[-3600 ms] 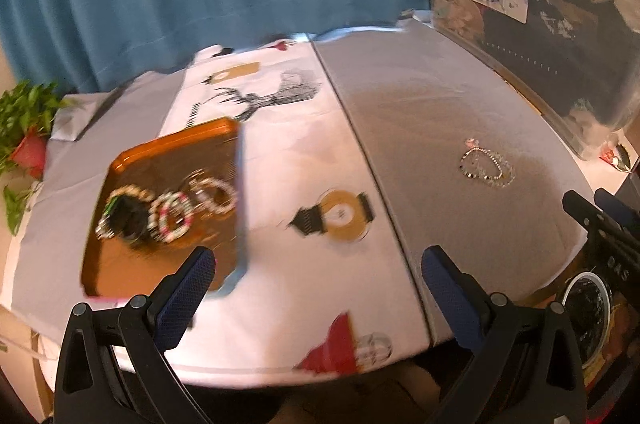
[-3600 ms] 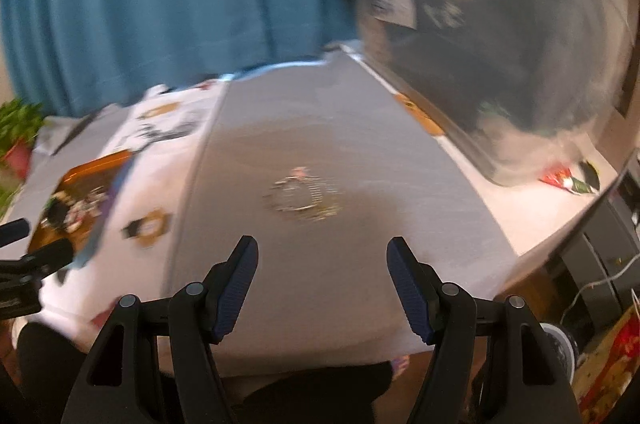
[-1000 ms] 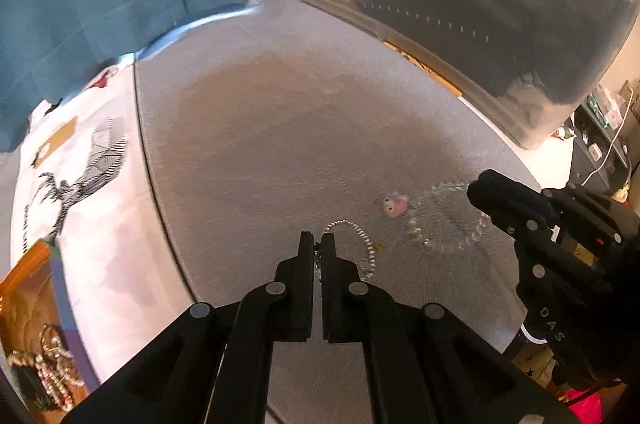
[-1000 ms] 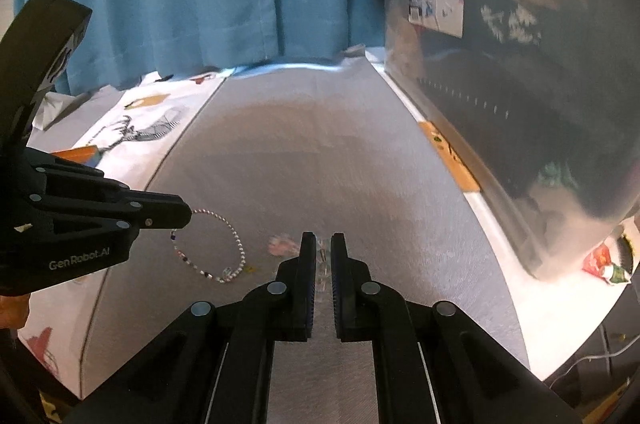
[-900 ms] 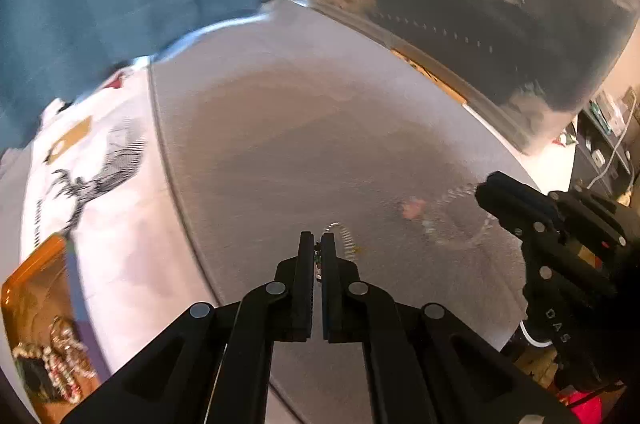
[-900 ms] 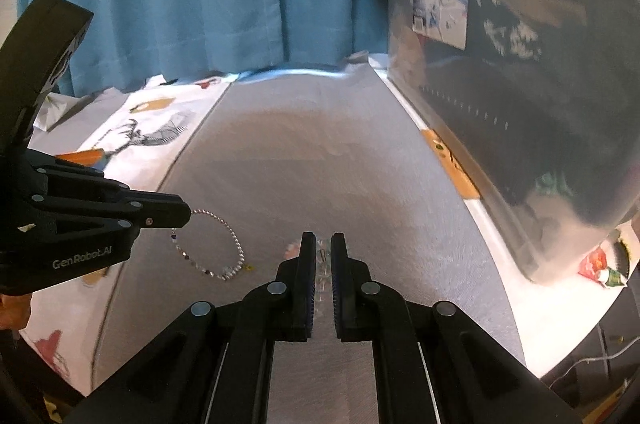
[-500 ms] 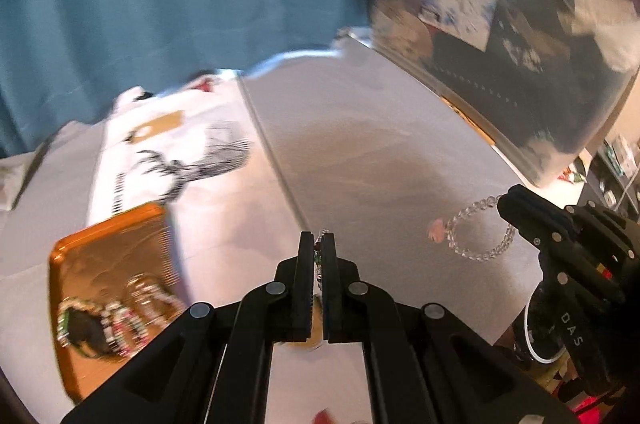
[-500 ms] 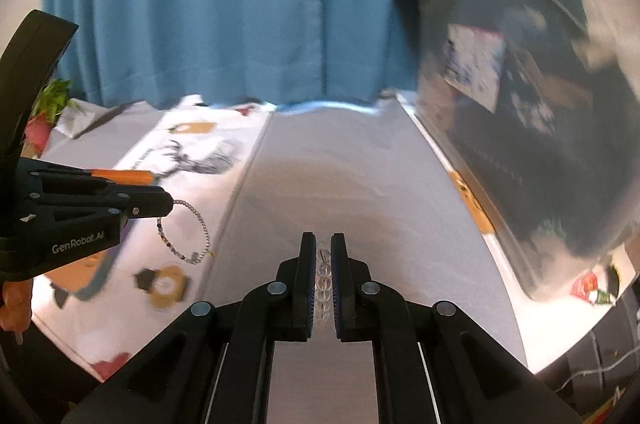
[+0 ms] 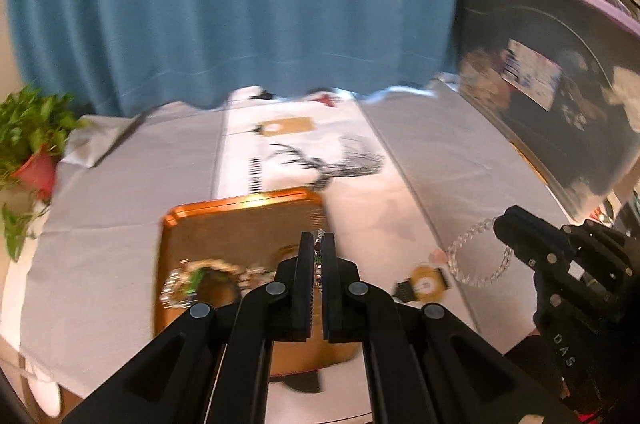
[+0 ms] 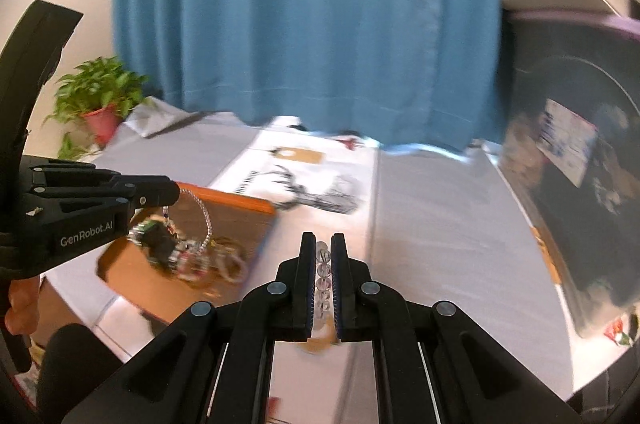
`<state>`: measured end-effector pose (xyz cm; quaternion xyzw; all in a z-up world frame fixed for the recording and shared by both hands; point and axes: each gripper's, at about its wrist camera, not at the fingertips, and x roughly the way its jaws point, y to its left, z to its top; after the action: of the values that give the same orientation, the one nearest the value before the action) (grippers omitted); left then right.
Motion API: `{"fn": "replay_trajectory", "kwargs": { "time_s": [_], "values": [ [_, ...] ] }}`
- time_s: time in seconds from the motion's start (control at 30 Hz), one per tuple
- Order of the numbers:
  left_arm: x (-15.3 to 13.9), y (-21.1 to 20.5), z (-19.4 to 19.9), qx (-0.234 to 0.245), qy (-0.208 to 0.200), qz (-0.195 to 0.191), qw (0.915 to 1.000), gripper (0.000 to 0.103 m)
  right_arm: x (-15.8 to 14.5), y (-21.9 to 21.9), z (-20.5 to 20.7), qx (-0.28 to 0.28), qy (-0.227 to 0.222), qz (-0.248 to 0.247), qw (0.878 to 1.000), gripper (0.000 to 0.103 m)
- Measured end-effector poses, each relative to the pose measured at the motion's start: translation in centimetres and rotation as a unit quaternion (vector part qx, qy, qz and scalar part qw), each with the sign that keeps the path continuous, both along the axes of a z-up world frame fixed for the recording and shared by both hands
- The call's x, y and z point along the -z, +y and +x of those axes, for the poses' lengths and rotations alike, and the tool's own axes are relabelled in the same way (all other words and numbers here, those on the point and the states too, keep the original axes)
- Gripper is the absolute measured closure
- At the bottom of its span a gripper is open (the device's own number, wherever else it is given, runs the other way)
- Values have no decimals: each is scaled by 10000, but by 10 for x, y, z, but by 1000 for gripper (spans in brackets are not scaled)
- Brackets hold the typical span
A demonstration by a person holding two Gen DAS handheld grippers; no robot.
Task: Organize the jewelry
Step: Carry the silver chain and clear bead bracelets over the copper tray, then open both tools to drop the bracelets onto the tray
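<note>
My left gripper [image 9: 318, 238] is shut on a thin beaded bracelet [image 10: 204, 214], which hangs from its tip [image 10: 170, 193] over the orange tray [image 9: 240, 224]. My right gripper [image 10: 323, 240] is shut on a clear bead bracelet [image 10: 322, 276]; in the left wrist view this bracelet [image 9: 476, 258] dangles as a loop from the right gripper's tip [image 9: 504, 224], in the air right of the tray. Several bracelets [image 9: 200, 274] lie in the tray, also in the right wrist view [image 10: 188, 256].
A printed white cloth [image 9: 304, 152] and a grey cloth [image 10: 440, 224] cover the table. A potted plant [image 9: 28, 144] stands at the back left. A dark clear-walled bin [image 9: 560, 104] stands on the right. A blue curtain [image 9: 240, 4] hangs behind.
Both grippers shut on bracelets on the grey cloth, lifted them and carried them left. The left one now hangs over the tray; the right one follows beside it.
</note>
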<state>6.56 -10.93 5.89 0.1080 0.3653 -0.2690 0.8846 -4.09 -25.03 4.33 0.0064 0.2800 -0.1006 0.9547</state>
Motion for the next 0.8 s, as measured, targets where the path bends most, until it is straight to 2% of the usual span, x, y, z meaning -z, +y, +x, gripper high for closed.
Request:
{"fn": "replay_trajectory", "kwargs": {
  "time_s": [0.23,0.4,0.6,0.8],
  "values": [
    [0,62,21,-504,-40,-23,9987,102,-1,63,38,-525,72,-64,9986,95],
    [9,96,45,-857,-21,-23,9963,102,5,92,65,-724,136,-48,9973,95],
    [30,110,72,-997,131,11,9949,102,19,117,96,-861,277,-41,9959,95],
    [52,111,94,-1047,305,48,9940,102,35,121,122,-917,440,-50,9948,95]
  ]
}}
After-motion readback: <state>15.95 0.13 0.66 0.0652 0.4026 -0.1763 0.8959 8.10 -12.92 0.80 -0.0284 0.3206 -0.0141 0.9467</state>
